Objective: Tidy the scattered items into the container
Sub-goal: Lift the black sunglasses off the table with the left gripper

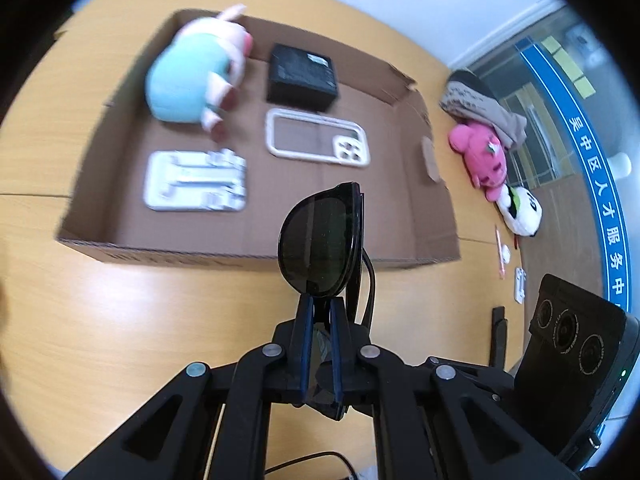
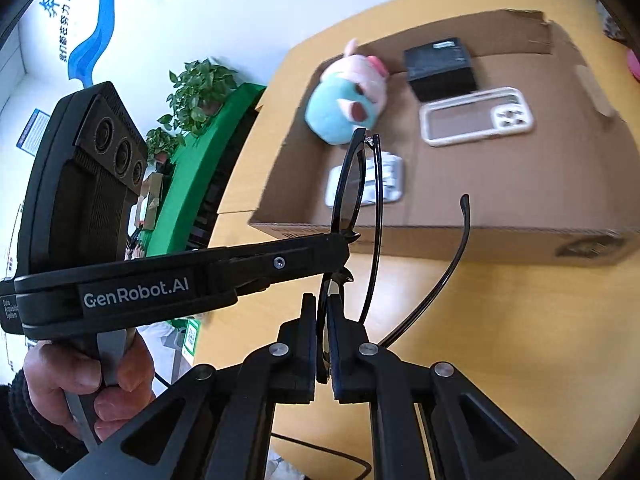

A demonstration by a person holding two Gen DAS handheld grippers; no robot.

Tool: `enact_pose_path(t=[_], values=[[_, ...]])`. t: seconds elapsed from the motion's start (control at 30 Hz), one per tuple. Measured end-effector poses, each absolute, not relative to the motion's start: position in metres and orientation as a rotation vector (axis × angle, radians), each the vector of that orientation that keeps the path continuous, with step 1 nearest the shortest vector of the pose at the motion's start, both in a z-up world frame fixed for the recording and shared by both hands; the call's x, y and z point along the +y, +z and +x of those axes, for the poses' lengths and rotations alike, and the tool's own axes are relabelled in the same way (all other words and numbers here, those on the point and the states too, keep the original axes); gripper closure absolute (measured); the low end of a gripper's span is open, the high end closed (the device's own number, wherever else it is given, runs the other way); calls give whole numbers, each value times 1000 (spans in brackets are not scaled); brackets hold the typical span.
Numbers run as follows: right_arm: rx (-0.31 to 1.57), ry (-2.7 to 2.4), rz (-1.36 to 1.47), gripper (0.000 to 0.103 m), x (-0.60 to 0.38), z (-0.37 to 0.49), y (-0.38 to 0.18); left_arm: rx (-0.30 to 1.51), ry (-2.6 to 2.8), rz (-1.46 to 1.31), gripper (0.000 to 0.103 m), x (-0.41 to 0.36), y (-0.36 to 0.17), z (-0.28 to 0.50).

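Observation:
Black sunglasses [image 1: 320,236] hang in the air just short of the cardboard box's near wall [image 1: 440,216]. My left gripper [image 1: 320,304] is shut on the lower rim of one dark lens. In the right wrist view my right gripper [image 2: 322,308] is shut on the other lens of the sunglasses [image 2: 352,184]. The temples stick up and one bends out to the right. The left gripper [image 2: 346,240] reaches in from the left there. Inside the box [image 2: 440,240] lie a teal and pink plush [image 1: 192,76], a black case [image 1: 302,74], a white phone case [image 1: 316,138] and a silver packet [image 1: 196,180].
On the wooden table right of the box lie a pink plush [image 1: 480,156], a white plush [image 1: 520,208], a folded brown cloth [image 1: 480,100], a pen [image 1: 499,252] and small white items [image 1: 519,284]. A person's hand [image 2: 80,380] holds the left gripper's handle. Potted plants [image 2: 196,92] stand beyond the table's left edge.

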State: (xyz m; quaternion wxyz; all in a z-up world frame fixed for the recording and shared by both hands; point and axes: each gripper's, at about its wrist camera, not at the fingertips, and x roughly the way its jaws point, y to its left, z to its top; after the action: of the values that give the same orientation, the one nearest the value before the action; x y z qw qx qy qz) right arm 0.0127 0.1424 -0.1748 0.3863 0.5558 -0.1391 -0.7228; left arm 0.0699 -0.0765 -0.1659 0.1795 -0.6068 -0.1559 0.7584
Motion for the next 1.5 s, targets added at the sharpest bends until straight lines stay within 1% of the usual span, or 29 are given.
enact_pose_path(t=[0.1,0.27,0.33,0.37,0.4,0.43,0.47,0.5,0.63,0.73,0.83,0.87,0.9,0.93,0.97,1.03,1.17,1.2,1.23,1.37,1.43,1.47,1.5], values=[[-363,-1824,1410,97,120,8,-164,-478,2163,-1716,96,-98,-148,66],[-329,-1845,1381,96,110,1,-134,-461,2200,-1659,96,-101,-115,53],[-296,-1884,1348,88,122,4,-120,-469,2225,-1627,96,-96,-108,48],[-280,-1902,1333,70,130,6,-115,-476,2236,-1616,96,-92,-106,45],[-258,-1941,1317,41,142,9,-109,-486,2241,-1612,96,-89,-105,43],[-230,-1990,1308,29,154,11,-105,-499,2242,-1612,96,-83,-106,41],[-194,-2057,1299,12,169,11,-103,-507,2239,-1614,96,-76,-107,40],[-178,-2104,1301,7,180,9,-104,-508,2237,-1615,96,-67,-109,39],[-267,-2088,1381,9,207,-20,-136,-495,2228,-1607,96,-27,-121,38],[-263,-2054,1325,12,208,-37,-147,-495,2218,-1614,96,0,-133,40],[-231,-2016,1282,20,206,-45,-147,-507,2223,-1626,96,11,-137,45],[-219,-1990,1275,28,206,-46,-147,-519,2226,-1633,96,10,-136,46],[-193,-1982,1275,49,205,-46,-145,-539,2226,-1643,97,7,-135,46],[-170,-1986,1281,57,205,-46,-143,-545,2235,-1646,97,4,-133,46],[-168,-1975,1284,68,206,-47,-143,-552,2234,-1647,97,0,-132,46],[-164,-1956,1283,71,206,-46,-143,-563,2231,-1647,97,-5,-131,47],[-152,-1933,1291,71,192,-38,-154,-546,2248,-1651,97,-18,-138,53],[-163,-1926,1305,71,188,-36,-159,-547,2239,-1652,102,-21,-141,54],[-189,-1905,1312,72,185,-32,-161,-554,2220,-1655,103,-24,-143,55],[-268,-1865,1314,71,162,-16,-160,-516,2167,-1678,103,-28,-144,57],[-323,-1862,1316,76,156,-16,-157,-478,2156,-1676,103,-30,-138,55],[-363,-1860,1317,81,156,-18,-158,-466,2151,-1675,103,-32,-136,53],[-394,-1868,1326,82,157,-21,-160,-454,2154,-1671,103,-34,-133,51]])
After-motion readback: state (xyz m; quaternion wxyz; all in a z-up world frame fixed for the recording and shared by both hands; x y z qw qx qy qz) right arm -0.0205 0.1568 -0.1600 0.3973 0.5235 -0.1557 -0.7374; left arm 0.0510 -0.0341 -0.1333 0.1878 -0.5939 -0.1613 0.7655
